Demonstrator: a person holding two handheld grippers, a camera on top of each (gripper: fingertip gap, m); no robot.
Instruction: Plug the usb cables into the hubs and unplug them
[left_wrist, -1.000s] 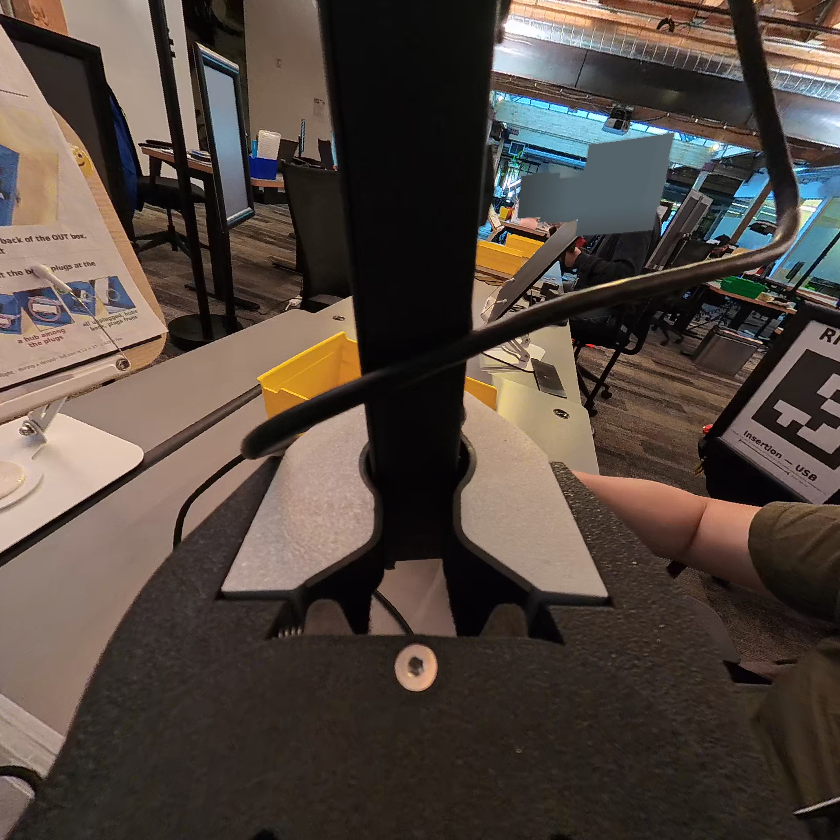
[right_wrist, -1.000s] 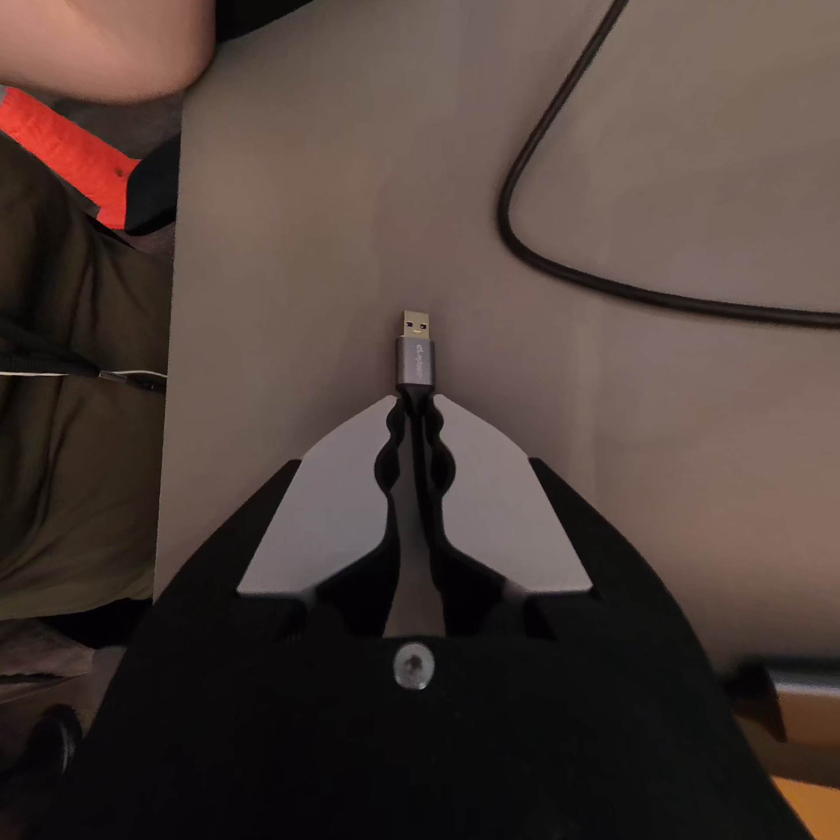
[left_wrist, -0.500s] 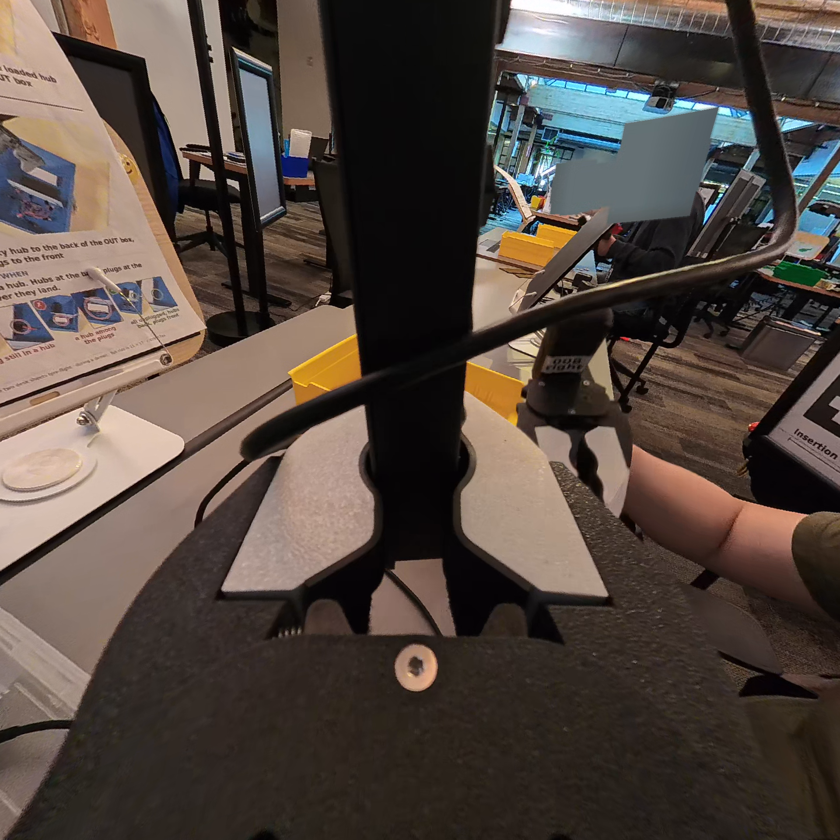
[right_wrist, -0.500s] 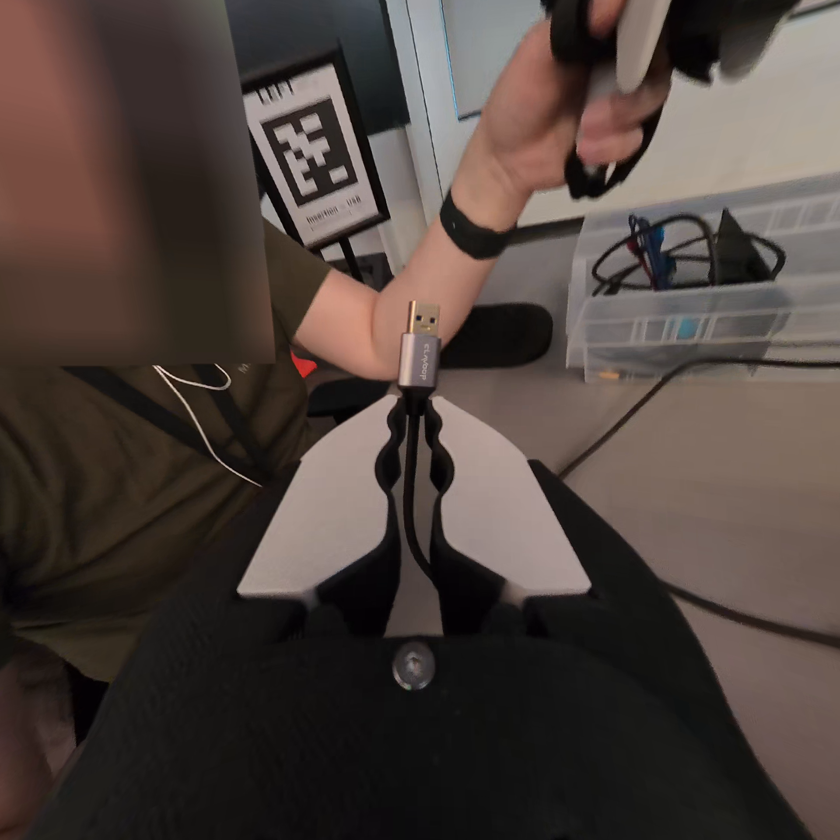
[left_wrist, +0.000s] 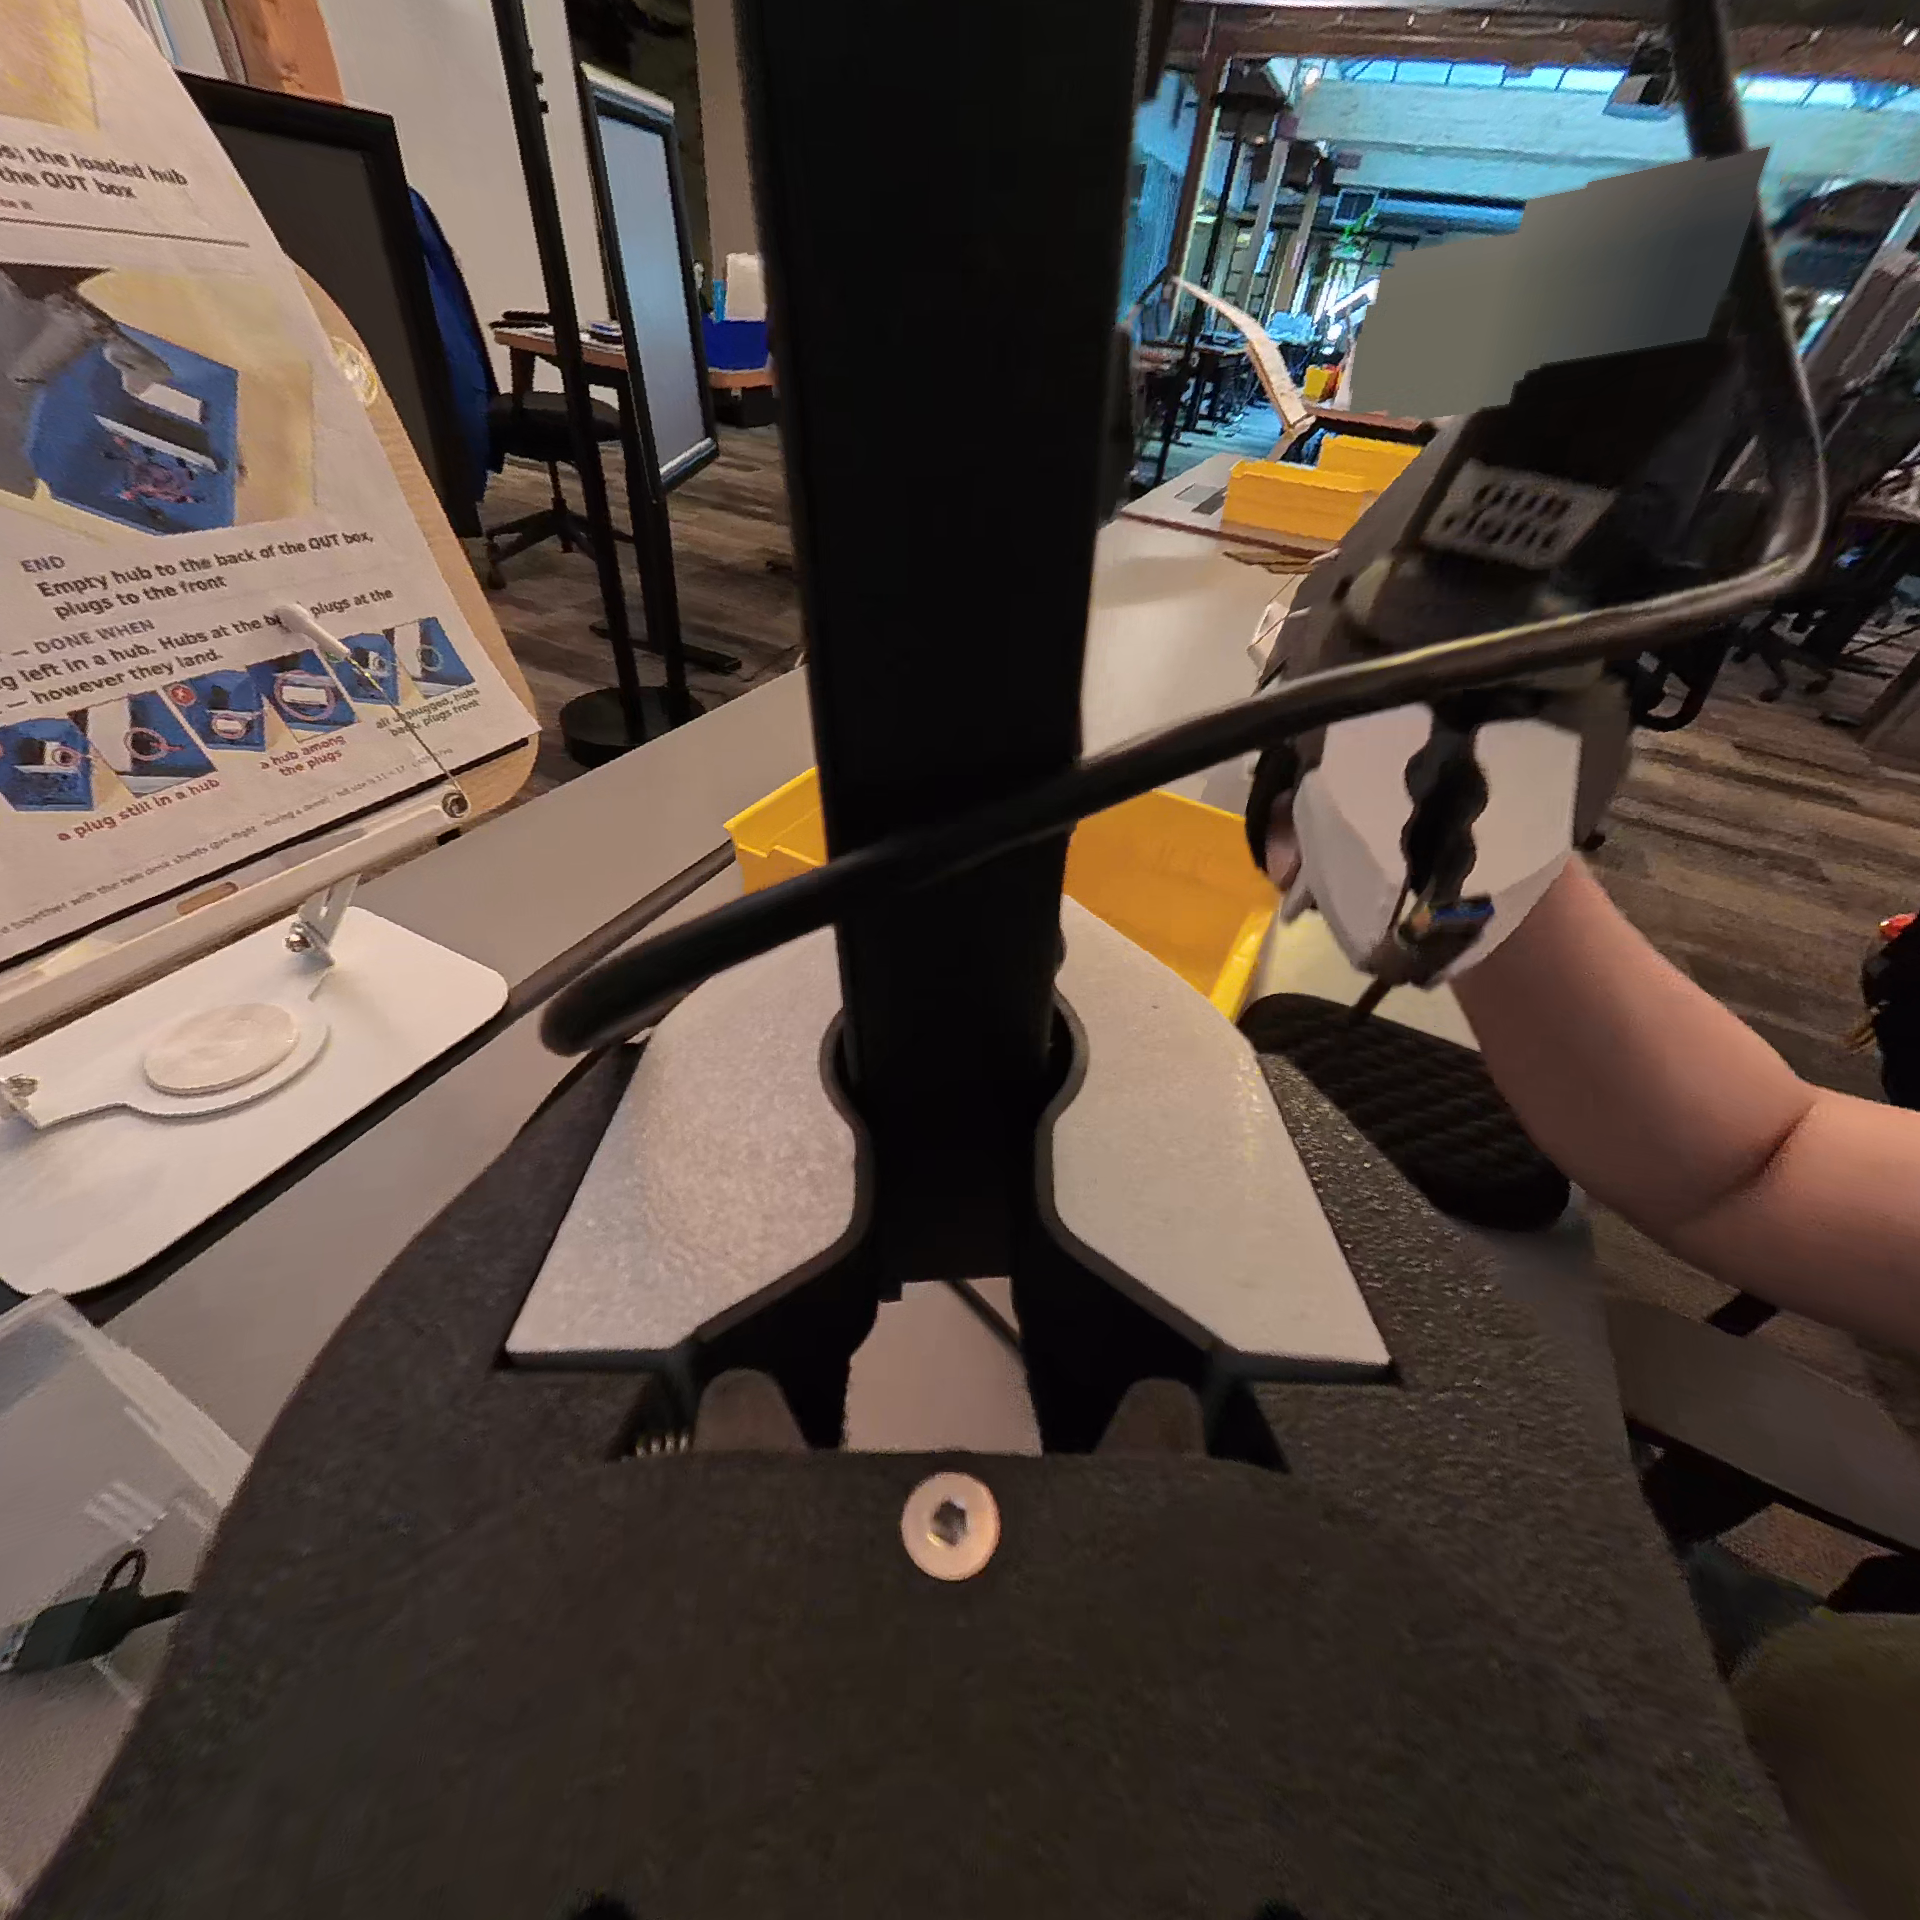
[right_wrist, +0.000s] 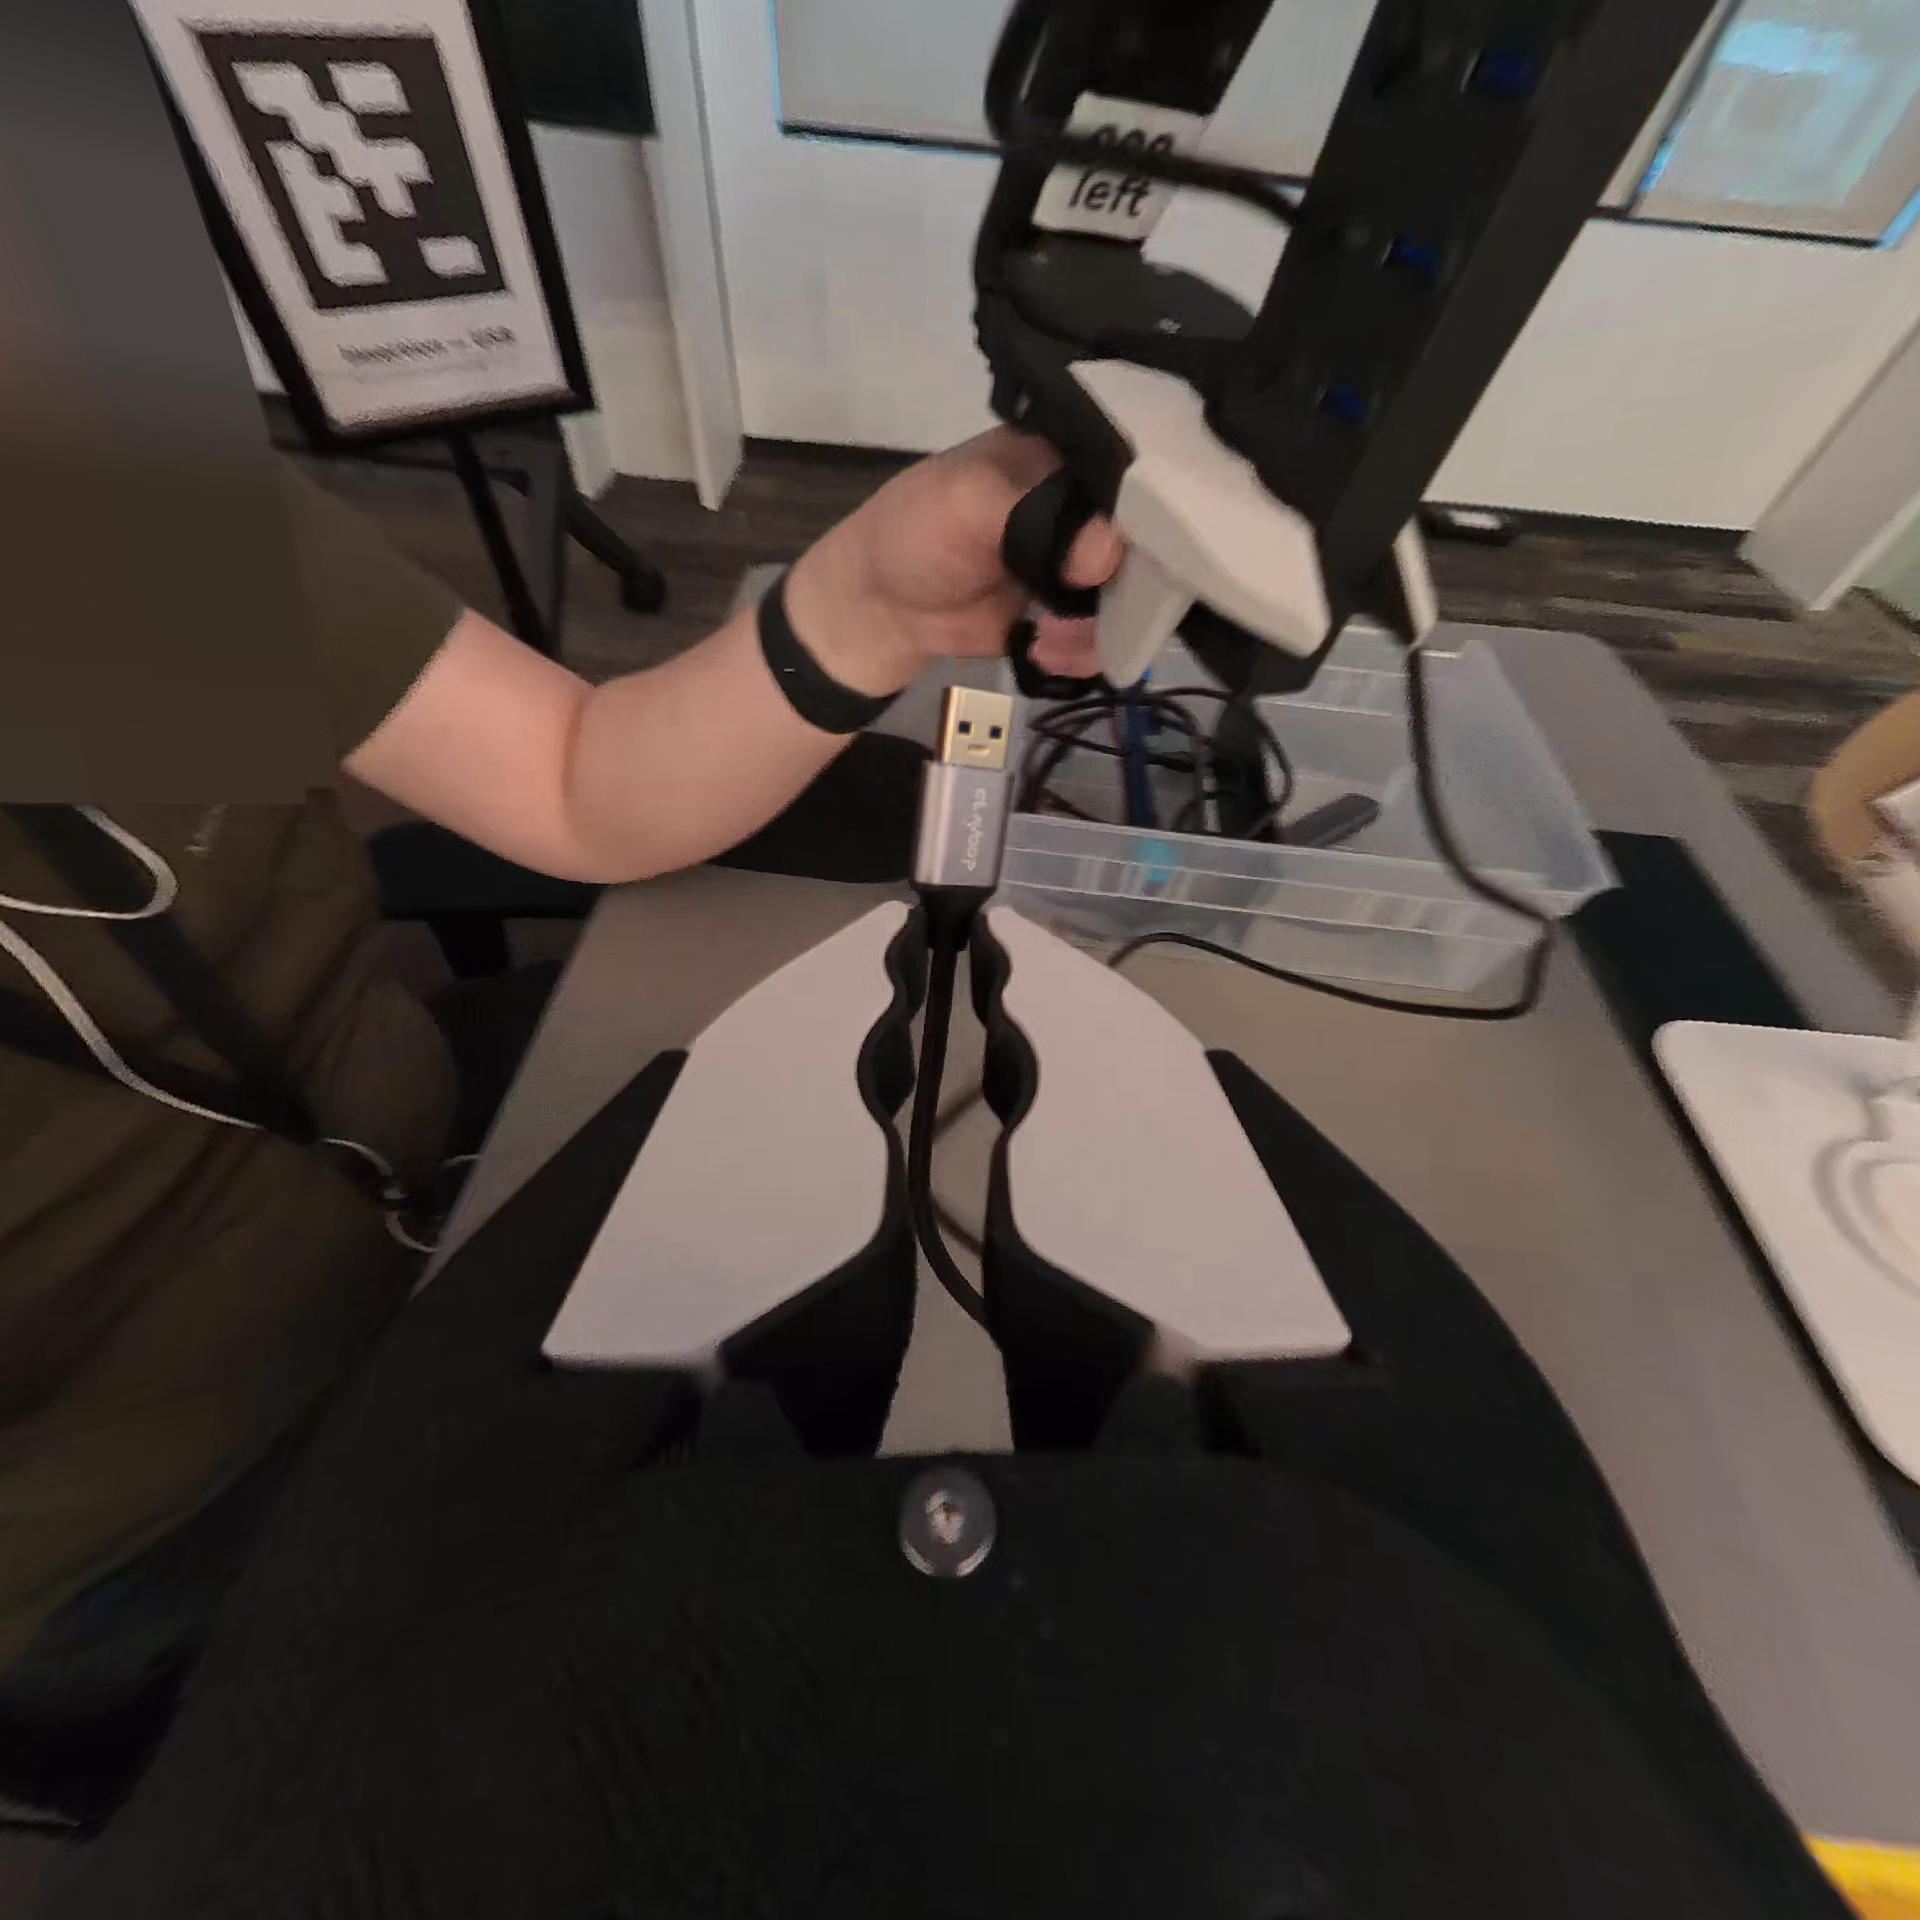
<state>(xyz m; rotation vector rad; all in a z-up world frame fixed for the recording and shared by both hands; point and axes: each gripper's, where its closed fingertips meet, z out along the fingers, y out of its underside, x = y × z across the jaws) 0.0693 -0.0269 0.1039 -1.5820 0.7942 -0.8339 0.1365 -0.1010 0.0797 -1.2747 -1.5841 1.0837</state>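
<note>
Up came the right gripper (left_wrist: 1439, 821) into the left wrist view, much closer than half a second before, pinching a USB plug (left_wrist: 1439, 920) with its white fingers (left_wrist: 1351, 831) pressed together on it. Front and centre, the left gripper (left_wrist: 951, 1101) clamped a tall black USB hub (left_wrist: 935, 520) held upright between its fingers, the hub's thick black cable (left_wrist: 1039, 800) looping across in front. Behind sat a yellow bin (left_wrist: 1174, 873) on the grey tabletop (left_wrist: 582, 883), with an instruction sheet (left_wrist: 208, 520) on a white stand (left_wrist: 239, 1070) toward the left edge.

Over to the right wrist view: the right gripper (right_wrist: 948, 935) gripped the cable just behind the plug (right_wrist: 961, 800), gold tip up. Beyond it, the left gripper (right_wrist: 1340, 582) held the hub (right_wrist: 1392, 260) above a clear plastic bin (right_wrist: 1351, 883) of cables at the tabletop's (right_wrist: 1351, 1143) far edge.
</note>
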